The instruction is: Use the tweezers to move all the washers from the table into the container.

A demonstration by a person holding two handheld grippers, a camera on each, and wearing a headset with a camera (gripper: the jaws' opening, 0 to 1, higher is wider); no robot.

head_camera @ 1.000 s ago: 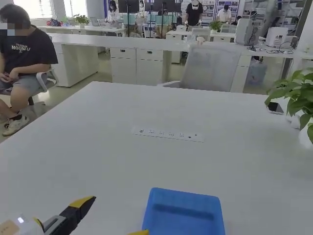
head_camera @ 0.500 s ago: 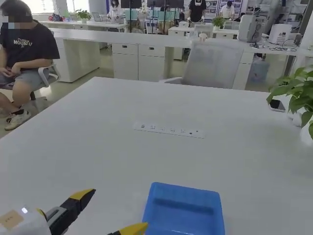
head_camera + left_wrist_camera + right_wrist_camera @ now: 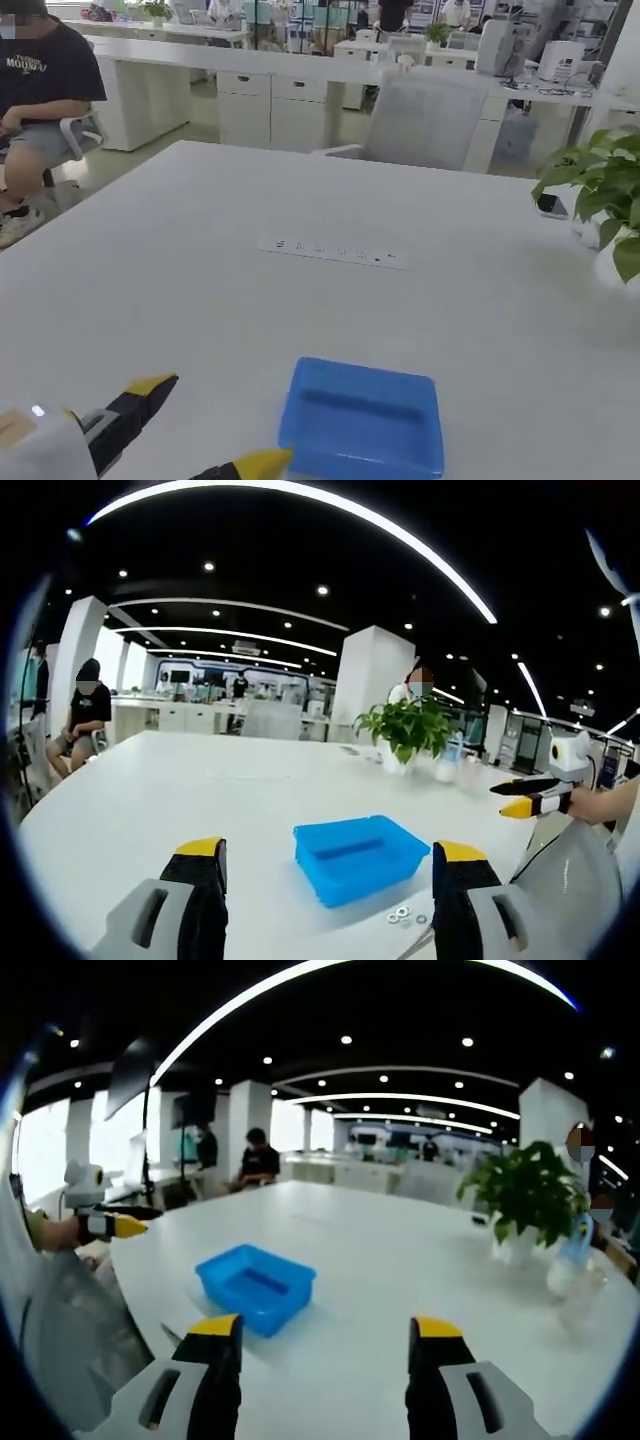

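Progress: by my reading the task has barely begun. The blue container (image 3: 352, 855) looks empty, and I can make out no washer inside it.
Washers: a few small washers (image 3: 401, 914) lie on the white table (image 3: 300, 300), close together. In the left gripper view they sit just inside the left tool's right-hand jaw and nearer to the tool than the container.
Container: it stands on the table straight ahead of the left tool (image 3: 329, 850), between the lines of its two jaws. It lies ahead and to the left of the right tool (image 3: 325, 1326).
Tweezers: neither tool is carrying them. A thin dark sliver (image 3: 170, 1335) on the table just outside the right tool's left-hand jaw may be the tweezers, but it is too small to be sure.
Left tool: released, its jaws spread wide with nothing between them. It is held low over the near edge of the table and aimed at the container.
Right tool: also released, jaws wide and empty. It is held off to the side of the table, pointing across it, well apart from the left tool.
Left to do: pick up the tweezers, then carry every washer over, so all of the moving remains.
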